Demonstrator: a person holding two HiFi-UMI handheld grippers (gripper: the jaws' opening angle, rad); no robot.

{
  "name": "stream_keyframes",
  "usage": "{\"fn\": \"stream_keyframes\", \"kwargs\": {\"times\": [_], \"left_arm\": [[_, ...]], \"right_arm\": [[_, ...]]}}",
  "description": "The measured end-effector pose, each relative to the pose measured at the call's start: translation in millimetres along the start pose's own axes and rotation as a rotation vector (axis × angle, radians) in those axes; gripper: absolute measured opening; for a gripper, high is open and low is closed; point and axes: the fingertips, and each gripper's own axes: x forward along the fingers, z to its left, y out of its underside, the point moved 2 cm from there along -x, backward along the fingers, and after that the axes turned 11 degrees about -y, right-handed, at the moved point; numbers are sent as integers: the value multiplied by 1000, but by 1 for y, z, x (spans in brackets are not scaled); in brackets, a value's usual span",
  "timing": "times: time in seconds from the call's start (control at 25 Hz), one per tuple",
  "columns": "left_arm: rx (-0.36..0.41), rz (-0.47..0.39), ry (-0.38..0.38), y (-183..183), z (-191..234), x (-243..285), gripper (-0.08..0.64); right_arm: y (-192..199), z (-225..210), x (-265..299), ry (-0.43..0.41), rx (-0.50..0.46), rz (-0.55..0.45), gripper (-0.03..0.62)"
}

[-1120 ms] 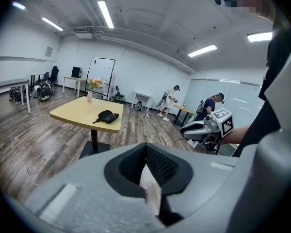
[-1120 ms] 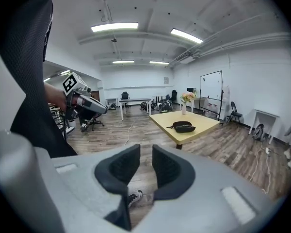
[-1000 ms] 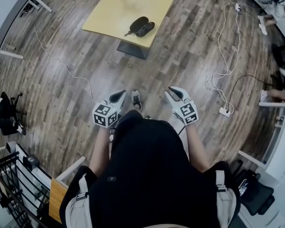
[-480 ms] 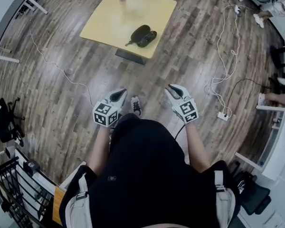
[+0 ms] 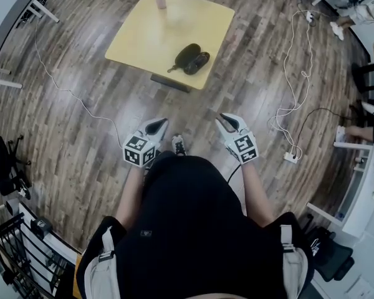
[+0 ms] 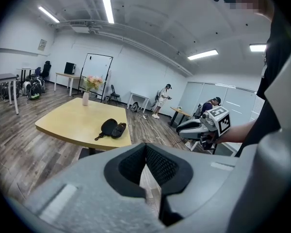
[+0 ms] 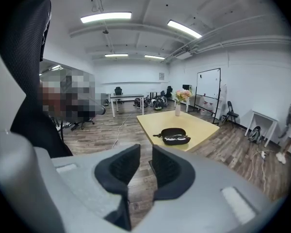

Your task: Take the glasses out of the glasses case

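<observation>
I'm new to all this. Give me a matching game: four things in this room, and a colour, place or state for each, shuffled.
Things:
1. glasses case
2. vase
3. power strip
4. table

Descriptions:
A. yellow
B. white, lying on the floor
C. black, lying open
D. holds flowers

Pairs: 1-C, 2-D, 3-B, 4-A
</observation>
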Motion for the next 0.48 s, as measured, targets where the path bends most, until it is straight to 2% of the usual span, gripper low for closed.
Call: {"fn": "stream_keyframes", "kwargs": {"times": [0.48], "left_arm": [[-8,-14,29,-26,68,25,11]], "right_arm": [[-39,-27,64,14,-8,7,74]]}}
